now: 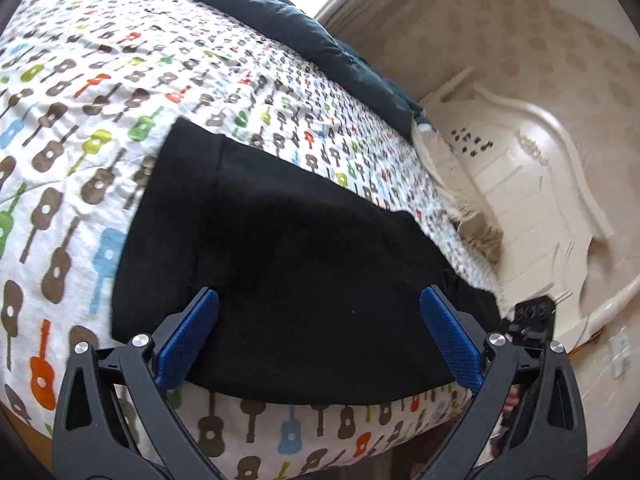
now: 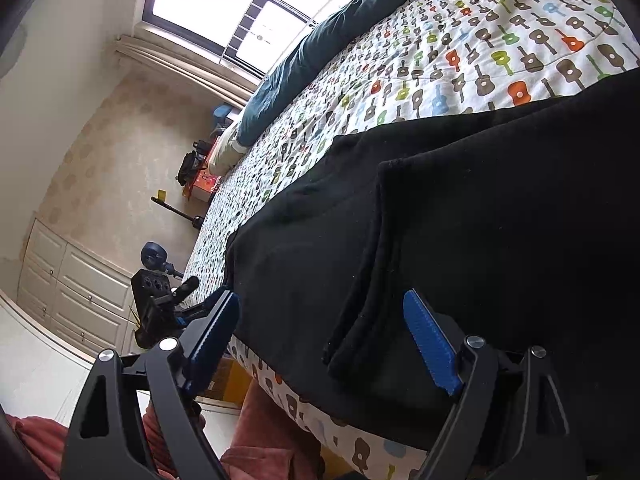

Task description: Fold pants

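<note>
Black pants (image 1: 304,248) lie spread on a bed sheet printed with guitars (image 1: 80,128), reaching to the bed's near edge. My left gripper (image 1: 319,296) hovers over their near hem, blue pads wide apart and open, gripping nothing. In the right wrist view the pants (image 2: 500,220) show one layer folded over another, with a thick cloth edge (image 2: 360,320) running toward me. My right gripper (image 2: 320,298) stands open astride that edge at the bed's rim, and its pads (image 2: 430,344) do not press the cloth. The left gripper's body (image 2: 154,304) shows off to the left.
A dark teal blanket (image 1: 304,36) lies along the far side of the bed. A white carved bed end (image 1: 540,184) stands to the right. White drawers (image 2: 76,288) and a window (image 2: 240,4) show beyond the bed. A person's reddish trouser leg (image 2: 256,436) is below.
</note>
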`<action>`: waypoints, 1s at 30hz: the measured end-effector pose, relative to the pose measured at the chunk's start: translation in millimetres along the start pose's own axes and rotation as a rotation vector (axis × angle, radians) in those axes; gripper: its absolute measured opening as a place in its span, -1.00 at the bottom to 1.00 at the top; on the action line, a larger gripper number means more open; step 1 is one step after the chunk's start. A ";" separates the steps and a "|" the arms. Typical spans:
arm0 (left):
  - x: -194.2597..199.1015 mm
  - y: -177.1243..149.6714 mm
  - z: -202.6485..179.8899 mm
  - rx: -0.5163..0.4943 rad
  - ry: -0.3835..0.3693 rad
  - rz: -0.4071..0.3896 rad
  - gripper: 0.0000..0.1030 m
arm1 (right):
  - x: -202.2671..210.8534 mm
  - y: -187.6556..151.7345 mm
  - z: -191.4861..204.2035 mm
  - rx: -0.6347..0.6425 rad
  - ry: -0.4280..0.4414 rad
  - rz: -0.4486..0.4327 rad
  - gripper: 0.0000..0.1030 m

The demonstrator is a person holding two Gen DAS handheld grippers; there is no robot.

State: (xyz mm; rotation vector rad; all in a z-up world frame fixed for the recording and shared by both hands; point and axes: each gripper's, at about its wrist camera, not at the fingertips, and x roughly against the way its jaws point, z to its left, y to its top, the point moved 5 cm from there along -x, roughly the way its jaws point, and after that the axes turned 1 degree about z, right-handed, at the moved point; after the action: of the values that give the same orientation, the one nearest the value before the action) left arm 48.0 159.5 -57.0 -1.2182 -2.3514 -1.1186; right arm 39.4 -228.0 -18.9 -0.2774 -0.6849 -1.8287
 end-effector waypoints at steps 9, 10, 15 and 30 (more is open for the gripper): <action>11.2 24.6 56.3 0.104 0.032 0.020 0.95 | -4.7 0.6 1.2 0.013 -0.014 -0.005 0.67; 6.6 26.3 56.0 0.094 0.028 0.035 0.95 | -4.9 0.5 1.3 0.013 -0.016 -0.007 0.67; -12.1 34.6 51.0 0.086 -0.033 0.081 0.95 | -6.6 1.5 1.3 0.013 -0.022 -0.009 0.68; -44.0 27.2 51.9 0.260 -0.122 0.177 -0.41 | -5.4 -3.6 4.0 0.073 -0.033 -0.056 0.68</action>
State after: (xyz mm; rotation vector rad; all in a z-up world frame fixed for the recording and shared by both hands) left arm 101.9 181.8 -101.5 -1.3968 -2.3301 -0.6767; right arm 37.5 -220.6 -19.5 -0.2429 -0.7879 -1.8518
